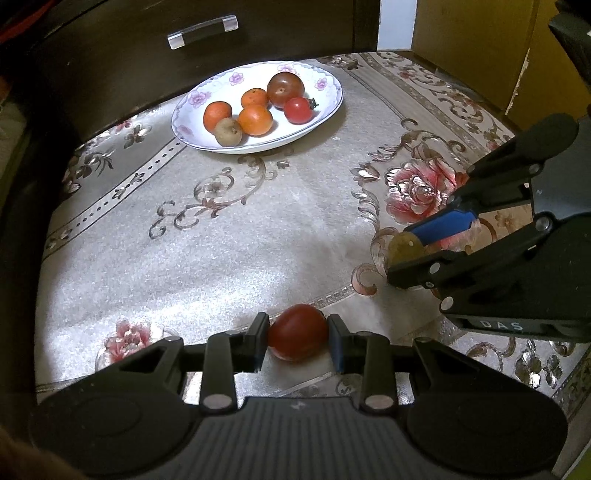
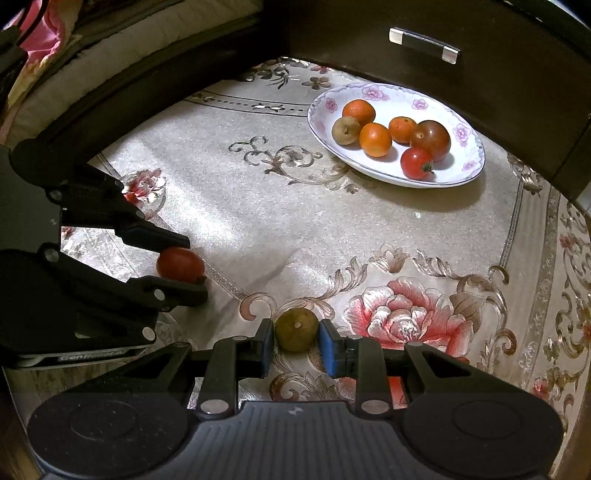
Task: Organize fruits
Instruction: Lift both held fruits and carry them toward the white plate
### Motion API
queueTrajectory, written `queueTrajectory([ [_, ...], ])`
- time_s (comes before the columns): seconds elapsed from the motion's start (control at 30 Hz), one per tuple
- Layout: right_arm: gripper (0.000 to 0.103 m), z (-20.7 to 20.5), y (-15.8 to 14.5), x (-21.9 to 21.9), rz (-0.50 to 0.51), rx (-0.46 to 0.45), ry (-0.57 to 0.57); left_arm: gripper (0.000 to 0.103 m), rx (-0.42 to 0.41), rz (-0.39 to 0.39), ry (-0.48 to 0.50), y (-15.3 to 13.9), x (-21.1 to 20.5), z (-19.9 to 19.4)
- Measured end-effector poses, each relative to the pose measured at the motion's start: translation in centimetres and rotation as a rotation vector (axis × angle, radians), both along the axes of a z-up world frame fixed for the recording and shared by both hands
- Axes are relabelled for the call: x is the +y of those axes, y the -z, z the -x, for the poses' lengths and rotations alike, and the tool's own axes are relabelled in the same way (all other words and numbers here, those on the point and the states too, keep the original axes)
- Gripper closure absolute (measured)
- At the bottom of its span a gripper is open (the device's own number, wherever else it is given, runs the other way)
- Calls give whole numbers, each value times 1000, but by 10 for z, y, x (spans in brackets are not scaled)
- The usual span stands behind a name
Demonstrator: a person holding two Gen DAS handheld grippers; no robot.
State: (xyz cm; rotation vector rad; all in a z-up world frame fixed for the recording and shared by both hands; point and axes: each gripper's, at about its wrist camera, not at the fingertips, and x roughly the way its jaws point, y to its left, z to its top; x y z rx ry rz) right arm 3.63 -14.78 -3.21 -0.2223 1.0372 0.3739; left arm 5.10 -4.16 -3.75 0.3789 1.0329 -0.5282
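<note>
My left gripper (image 1: 298,336) is shut on a red tomato (image 1: 298,332), low over the flowered tablecloth; both also show in the right wrist view, gripper (image 2: 192,266) and tomato (image 2: 180,263). My right gripper (image 2: 296,341) is shut on a small olive-green fruit (image 2: 296,329), seen from the left wrist as gripper (image 1: 406,254) and fruit (image 1: 405,245). A white flowered plate (image 1: 325,110) (image 2: 469,173) stands at the back with three oranges (image 1: 255,120), a brownish-green fruit (image 1: 228,132), a dark tomato (image 1: 285,89) and a red tomato (image 1: 297,110).
A dark wooden drawer front with a clear handle (image 1: 202,31) (image 2: 424,44) stands right behind the plate. Yellowish boxes (image 1: 480,48) stand at the far right in the left wrist view. Bedding (image 2: 44,48) lies beyond the table's left edge.
</note>
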Motion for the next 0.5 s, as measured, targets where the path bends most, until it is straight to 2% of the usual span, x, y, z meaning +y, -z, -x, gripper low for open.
queueTrajectory([
  [0.5, 81, 3, -2, 8, 10, -1, -33, 64, -11, -19, 15, -1, -4, 2],
])
